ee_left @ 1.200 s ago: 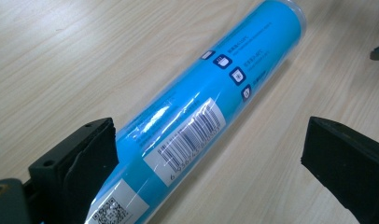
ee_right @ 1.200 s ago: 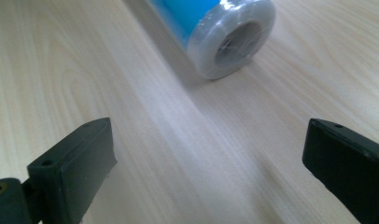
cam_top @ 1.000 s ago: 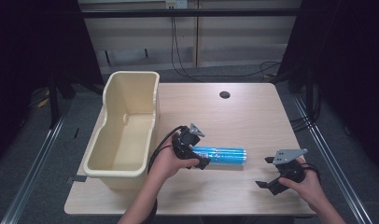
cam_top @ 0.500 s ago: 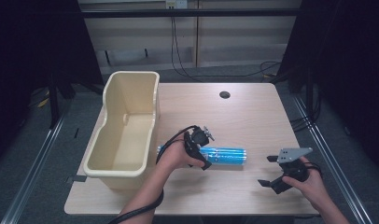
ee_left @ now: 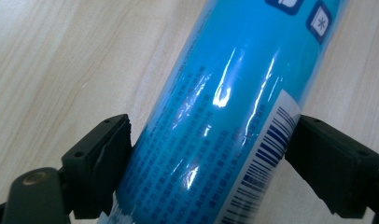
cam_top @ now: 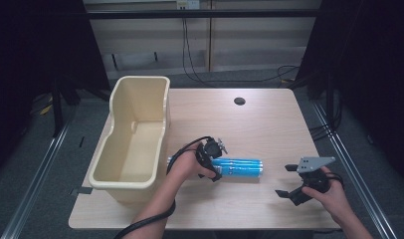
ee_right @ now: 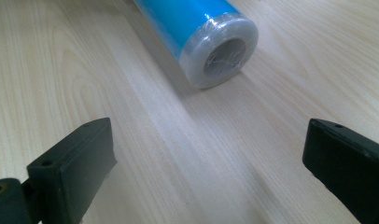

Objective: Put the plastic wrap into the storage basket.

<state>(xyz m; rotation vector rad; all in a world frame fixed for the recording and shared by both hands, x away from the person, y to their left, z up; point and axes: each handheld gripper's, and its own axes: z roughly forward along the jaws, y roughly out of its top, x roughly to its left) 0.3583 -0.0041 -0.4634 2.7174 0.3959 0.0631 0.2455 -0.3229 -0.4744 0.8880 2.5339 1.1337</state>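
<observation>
Clearly the left gripper (cam_top: 213,164) had just been closing its jaws, and in the left gripper view both black pads pressed against the flanks of the blue shrink-wrapped roll (ee_left: 225,107), one on the printed side, the other by the barcode. The roll lay flat on the wooden table (cam_top: 269,119), lengthwise along the near edge and a little left of its middle, with the left gripper clamped over its left end. The right gripper (cam_top: 295,183) stood well apart toward the near right corner, jaws spread wide and holding nothing; its own view looked across bare wood at the roll's open, film-covered end (ee_right: 220,51). Beyond the left hand (cam_top: 187,164), the cream plastic tub (cam_top: 140,84) sat along the left edge, partly overhanging it, with nothing visible inside.

By the look of it, the step in hand was the grasp itself. The next move would likely call for a firm hold before lifting, since the film looked slick and a grip at one end would let the far end droop, then a carry leftward over the tub's rim.
</observation>
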